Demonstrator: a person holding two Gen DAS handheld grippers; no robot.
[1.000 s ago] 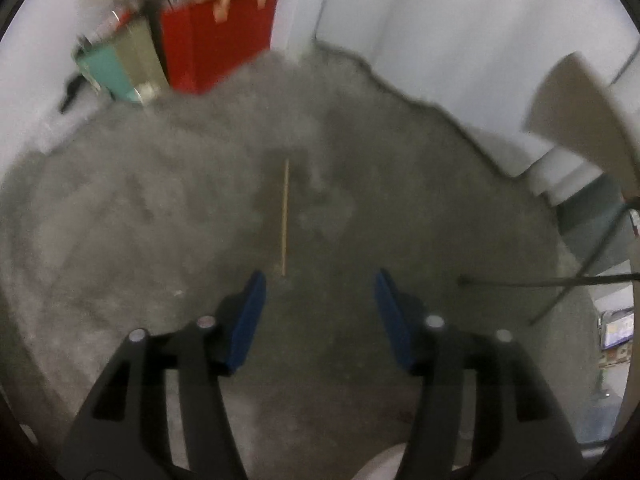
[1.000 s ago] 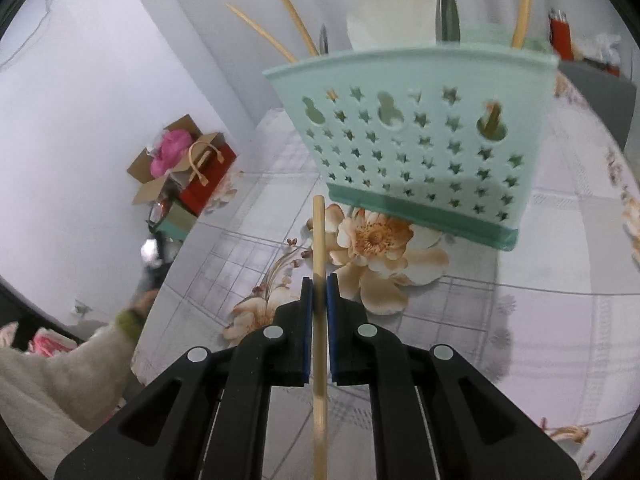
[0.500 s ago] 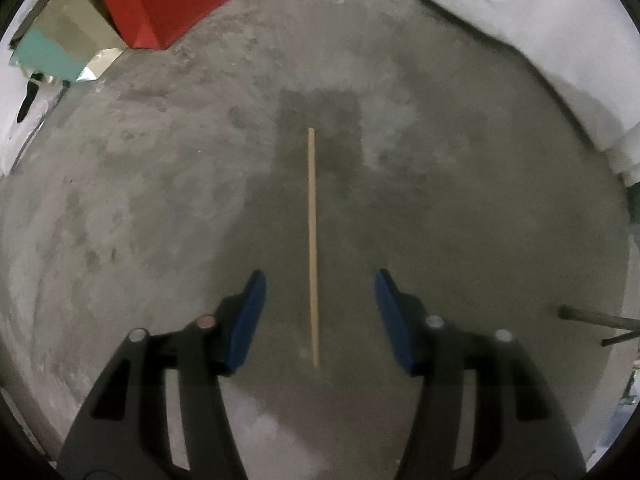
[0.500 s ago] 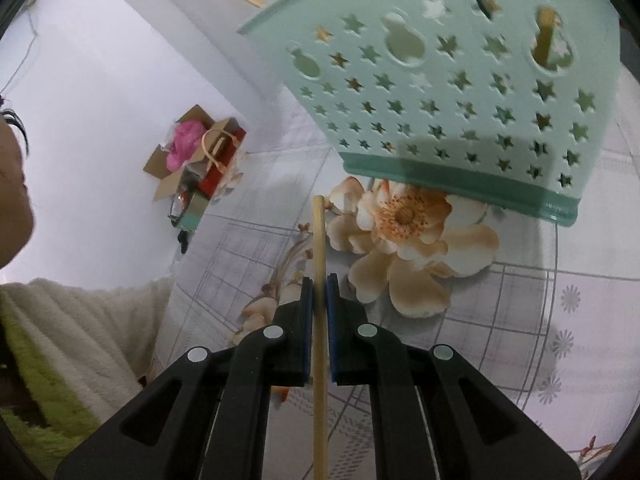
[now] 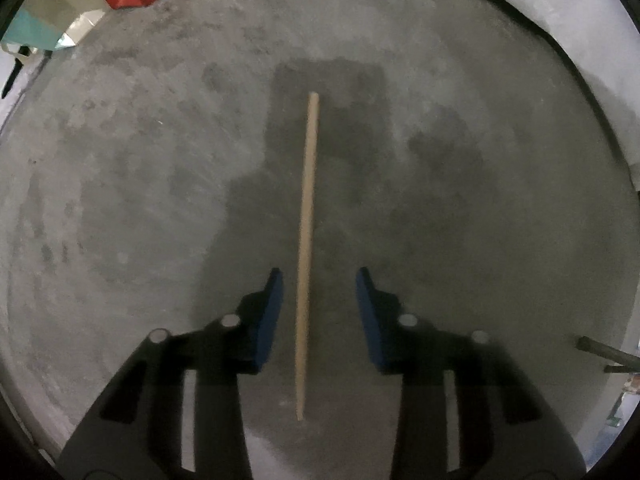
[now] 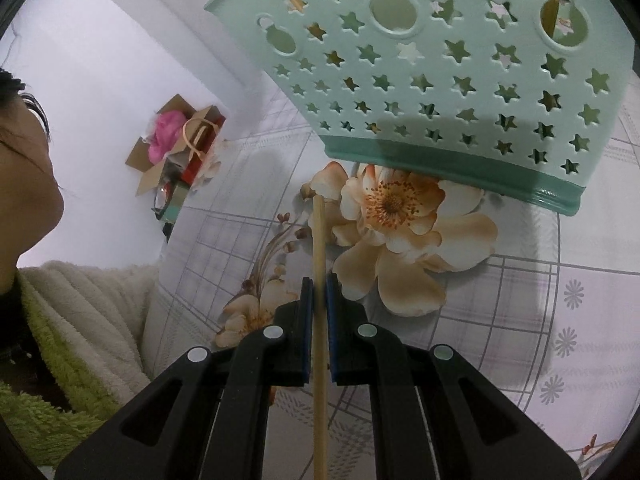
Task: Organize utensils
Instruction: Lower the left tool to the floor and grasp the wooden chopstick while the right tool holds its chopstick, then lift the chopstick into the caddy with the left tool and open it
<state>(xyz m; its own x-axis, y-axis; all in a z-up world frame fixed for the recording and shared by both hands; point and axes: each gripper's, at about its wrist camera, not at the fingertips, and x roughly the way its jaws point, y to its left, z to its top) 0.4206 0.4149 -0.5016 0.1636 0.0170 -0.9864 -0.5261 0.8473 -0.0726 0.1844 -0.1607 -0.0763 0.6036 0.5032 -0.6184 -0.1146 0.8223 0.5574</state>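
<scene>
While the right claw (image 6: 316, 300) grips one chopstick (image 6: 319, 248), the left claw (image 5: 319, 300) has narrowed around another.

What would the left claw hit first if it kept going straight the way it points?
Most likely the thin wooden chopstick lying on the grey concrete floor. It lies between the open left claw fingers, untouched; how far below is unclear.

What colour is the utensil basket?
Mint green basket with star cutouts and a darker teal base; right wrist view shows it best.
</scene>
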